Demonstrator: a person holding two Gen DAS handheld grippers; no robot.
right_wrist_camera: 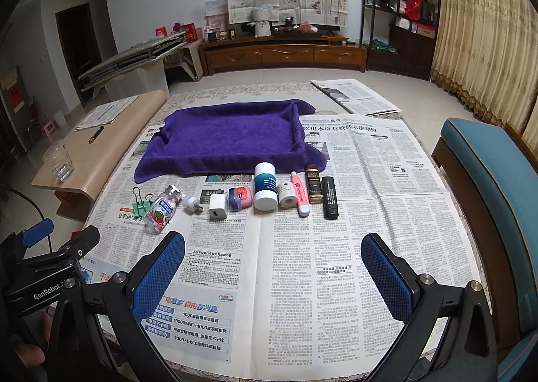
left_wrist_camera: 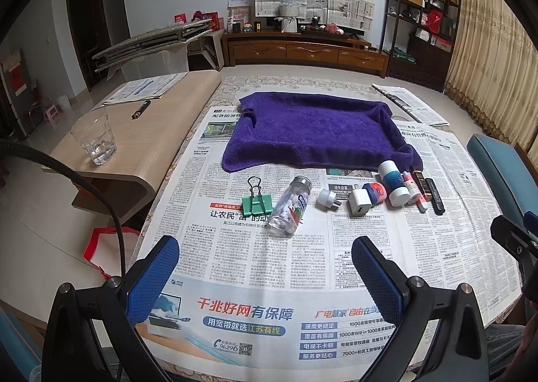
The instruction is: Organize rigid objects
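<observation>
A row of small objects lies on the newspaper in front of a purple towel-lined tray (left_wrist_camera: 316,128) (right_wrist_camera: 232,136): a green binder clip (left_wrist_camera: 254,202) (right_wrist_camera: 139,205), a clear candy bottle (left_wrist_camera: 290,210) (right_wrist_camera: 160,214), a small white plug (left_wrist_camera: 328,198) (right_wrist_camera: 191,203), a white charger cube (left_wrist_camera: 359,203) (right_wrist_camera: 217,208), a red-blue jar (left_wrist_camera: 376,192) (right_wrist_camera: 240,197), a white-teal bottle (left_wrist_camera: 393,182) (right_wrist_camera: 265,190), a pink tube (right_wrist_camera: 300,193), a brown bottle (right_wrist_camera: 314,187) and a black lighter (right_wrist_camera: 329,197). My left gripper (left_wrist_camera: 265,267) and right gripper (right_wrist_camera: 274,264) are open, empty, held short of the row.
A low wooden side table (left_wrist_camera: 161,133) at the left holds a drinking glass (left_wrist_camera: 94,140), a pen (left_wrist_camera: 140,109) and papers. A teal chair (right_wrist_camera: 487,187) stands at the right. More newspaper (right_wrist_camera: 356,96) lies on the floor behind.
</observation>
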